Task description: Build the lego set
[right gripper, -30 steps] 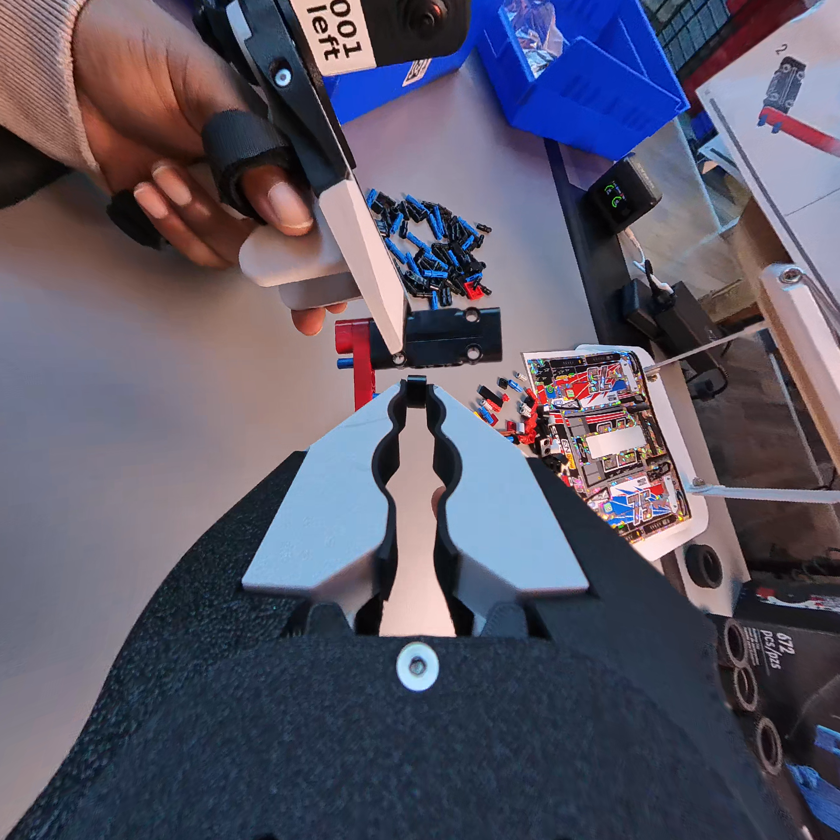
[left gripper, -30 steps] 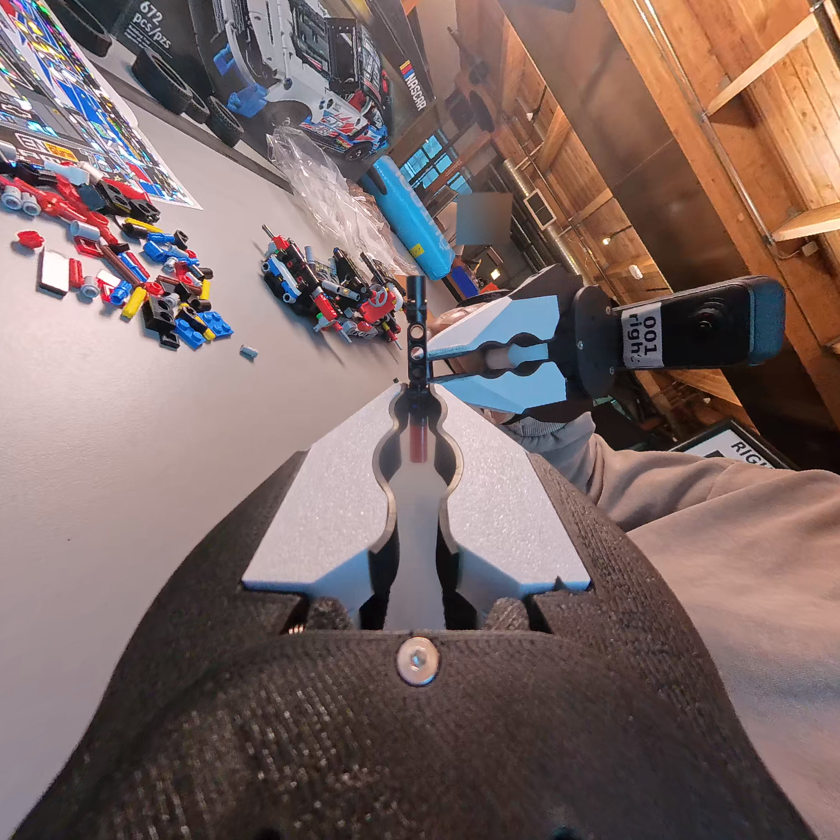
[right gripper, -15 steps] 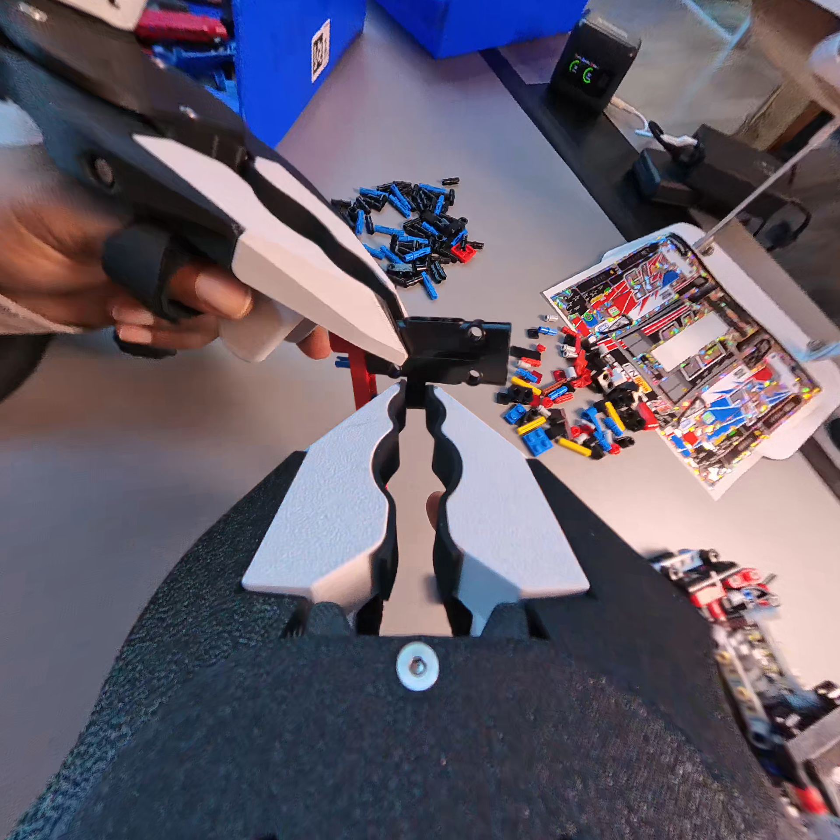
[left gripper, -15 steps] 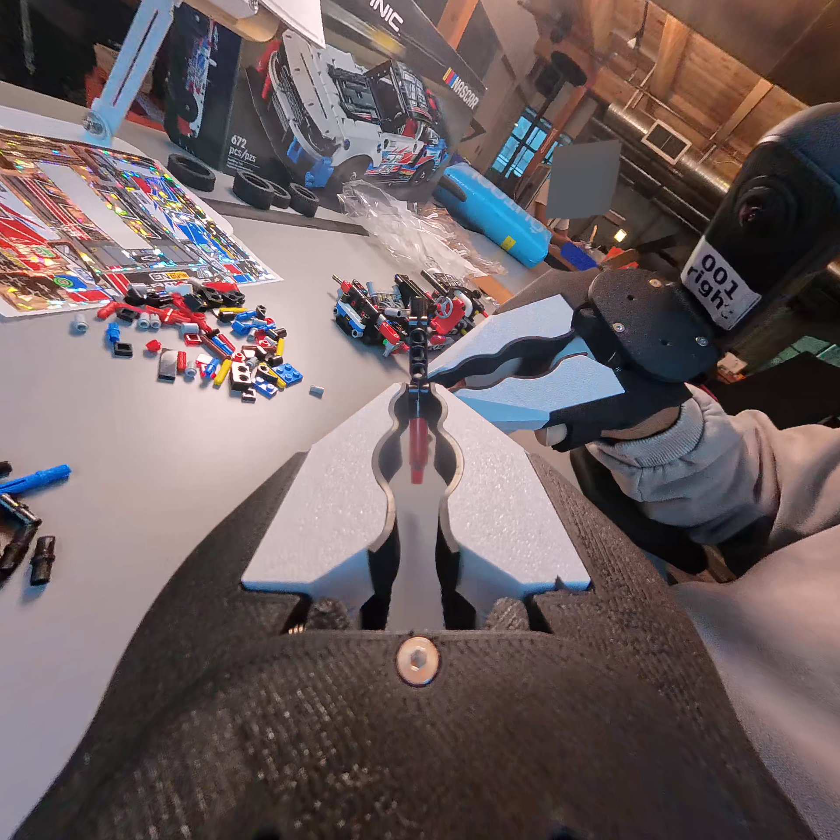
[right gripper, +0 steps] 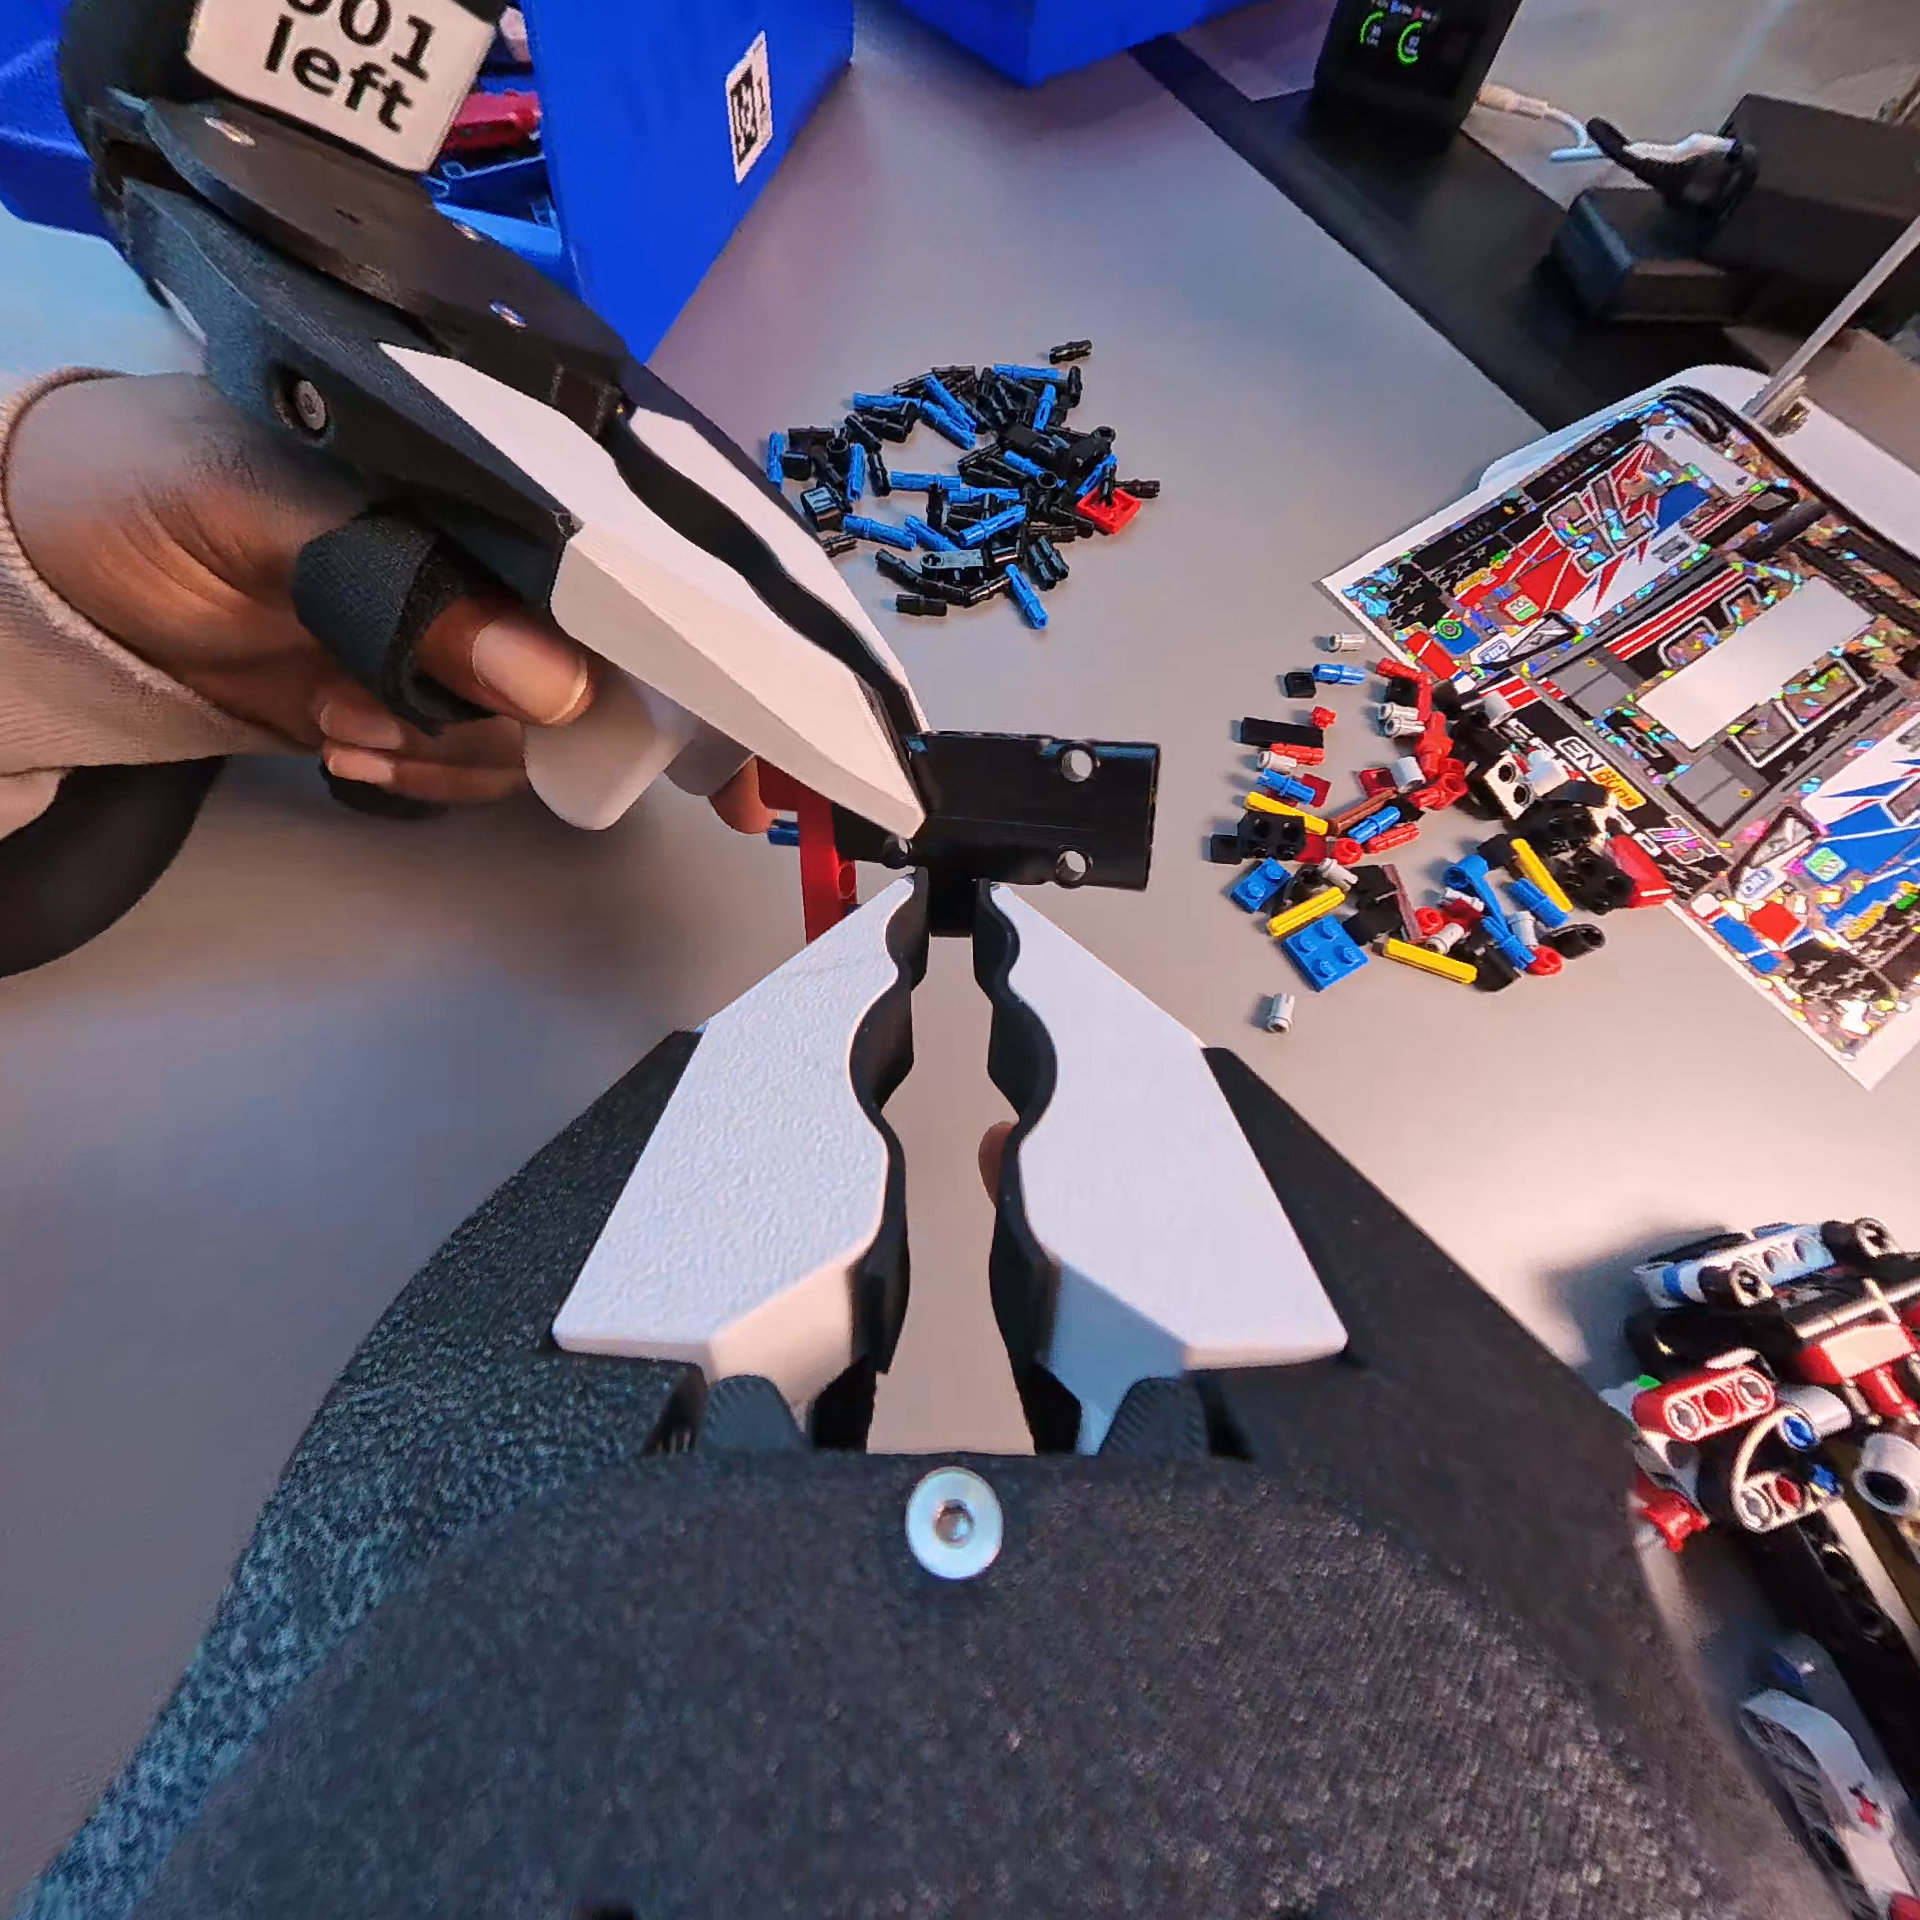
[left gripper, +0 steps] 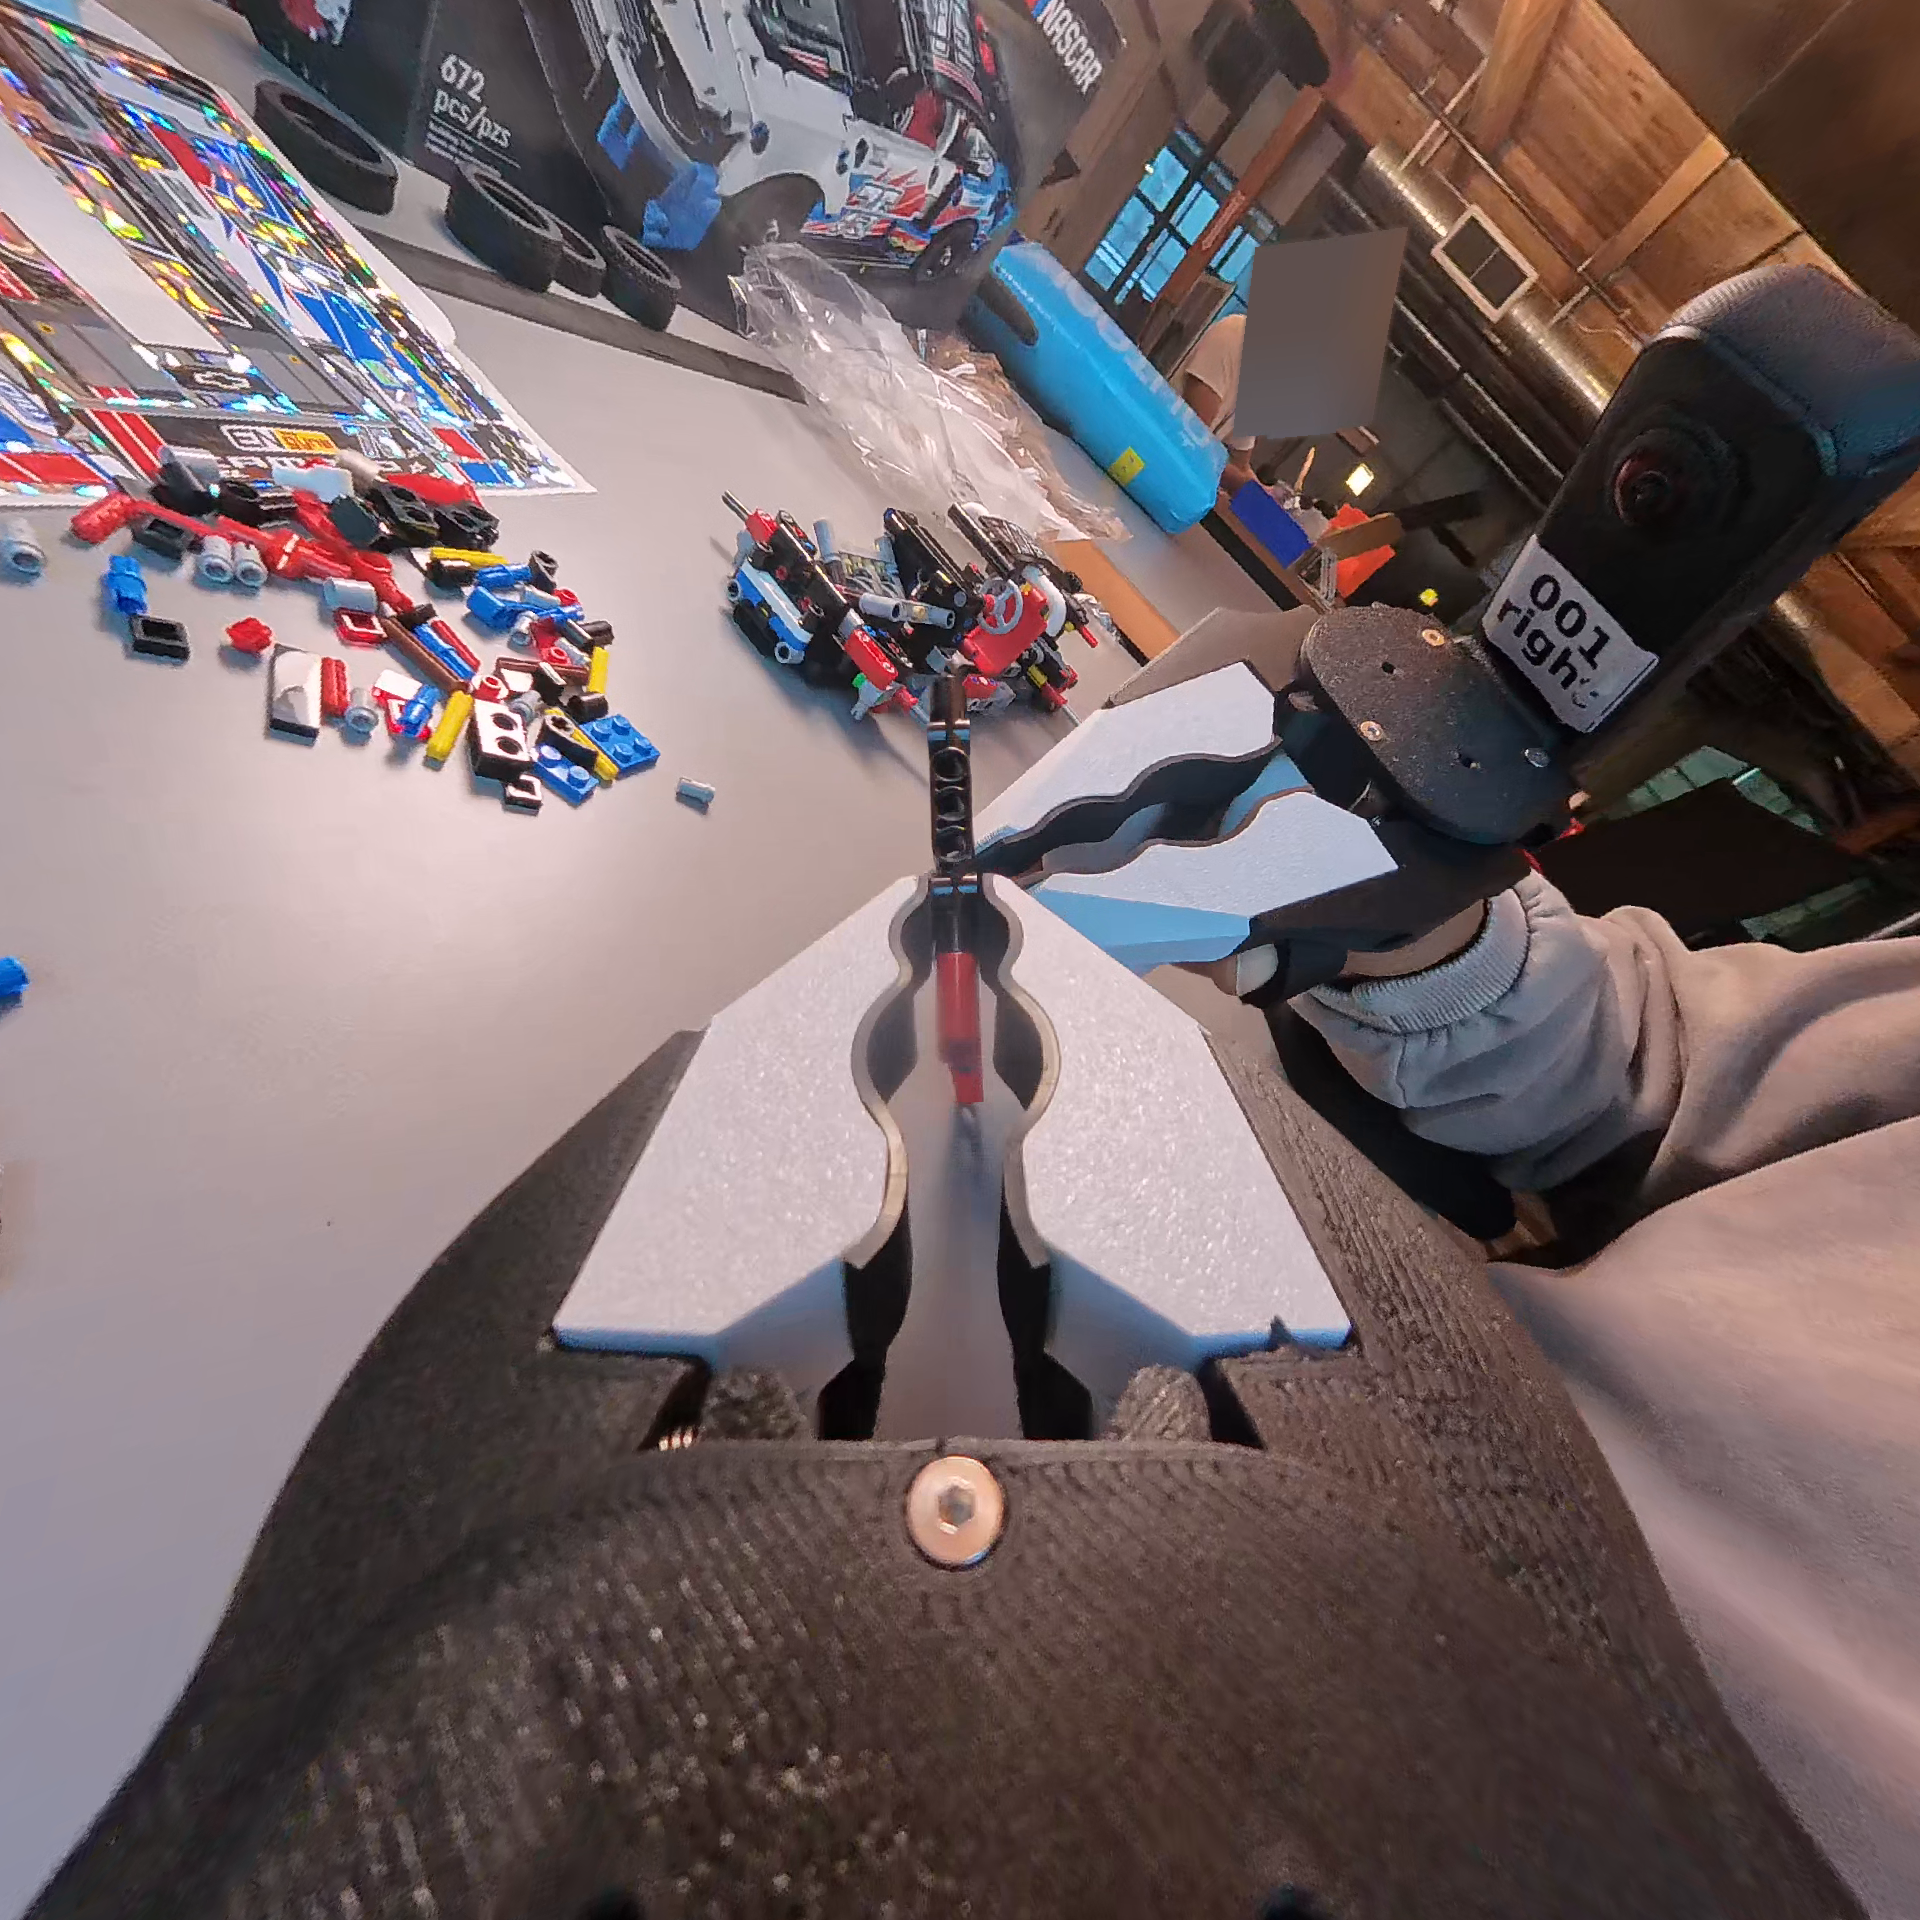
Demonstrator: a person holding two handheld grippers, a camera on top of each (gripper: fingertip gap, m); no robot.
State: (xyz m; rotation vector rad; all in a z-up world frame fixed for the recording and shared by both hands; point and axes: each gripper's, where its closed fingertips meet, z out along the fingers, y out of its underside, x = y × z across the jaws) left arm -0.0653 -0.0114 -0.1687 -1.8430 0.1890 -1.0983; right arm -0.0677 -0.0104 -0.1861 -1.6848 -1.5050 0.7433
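Note:
My left gripper (left gripper: 954, 883) is shut on a black and red assembly (left gripper: 948, 774), which I see edge-on, held above the grey table (left gripper: 312, 987). In the right wrist view it is a black panel (right gripper: 1029, 805) with a red beam (right gripper: 828, 883) behind it, and the left gripper (right gripper: 906, 821) grips its left end. My right gripper (right gripper: 948, 896) is shut on a small black piece (right gripper: 948, 914) that touches the panel's lower edge. In the left wrist view the right gripper (left gripper: 982, 852) comes in from the right, tips against the assembly.
Loose bricks (right gripper: 1434, 852) lie beside a sticker sheet (right gripper: 1714, 665). A pile of black and blue pins (right gripper: 966, 488) and blue bins (right gripper: 665, 135) lie beyond. A partly built chassis (left gripper: 904, 623), tyres (left gripper: 520, 223), the set's box (left gripper: 727, 104) and a clear bag (left gripper: 894, 395) are farther off.
Both grippers have swung and tilted together with the assembly between them. Both keep their grip, and the small black piece stays at the panel's lower edge.

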